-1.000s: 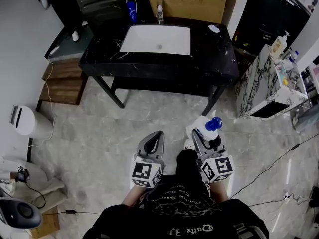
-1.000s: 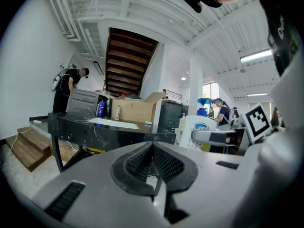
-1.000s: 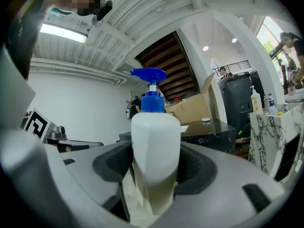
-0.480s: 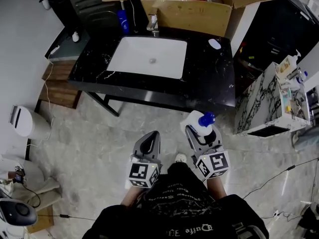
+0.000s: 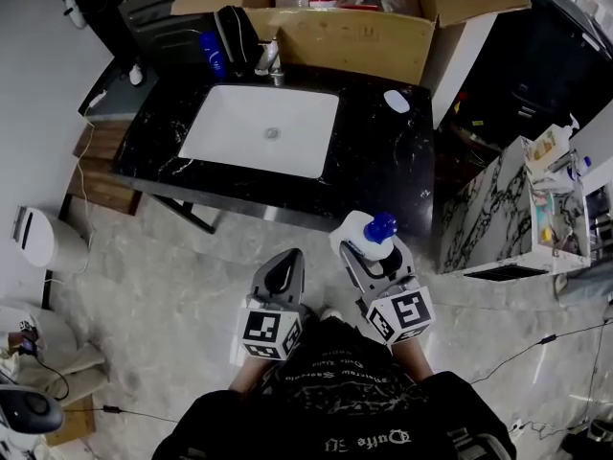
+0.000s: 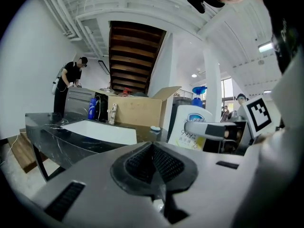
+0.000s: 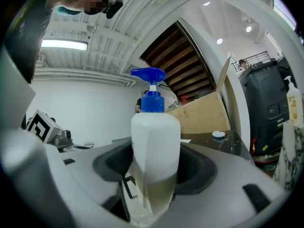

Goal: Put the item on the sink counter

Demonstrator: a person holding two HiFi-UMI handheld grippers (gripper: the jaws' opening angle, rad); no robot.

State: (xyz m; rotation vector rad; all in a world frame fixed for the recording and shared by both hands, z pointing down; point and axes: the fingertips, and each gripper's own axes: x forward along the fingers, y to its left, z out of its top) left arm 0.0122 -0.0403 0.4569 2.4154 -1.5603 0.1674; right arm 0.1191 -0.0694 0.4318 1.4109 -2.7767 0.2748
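Across the upper half of the head view: black marble sink counter (image 5: 383,175), with a white basin (image 5: 259,130) sunk in at eleven o'clock and an open cardboard box (image 5: 354,32) along the far edge at twelve. Bare dark top beside the basin, towards one o'clock, free but for a small white object (image 5: 397,102) near the box.

Below centre, towards six o'clock: right gripper (image 5: 372,257) and left gripper (image 5: 281,276), side by side above grey floor, close to the counter's near edge. Right: jaws spread wide, pads pressed on both flanks of a white pump bottle (image 5: 356,234), upright, blue pump head on top. Left: jaws closed together, nothing between them.

Judged from this: pick-up done, carry under way, bottle in the air at five o'clock from the basin, not yet resting on the counter. Left to do: reach over the near edge, set the bottle upright on the bare stretch, release.
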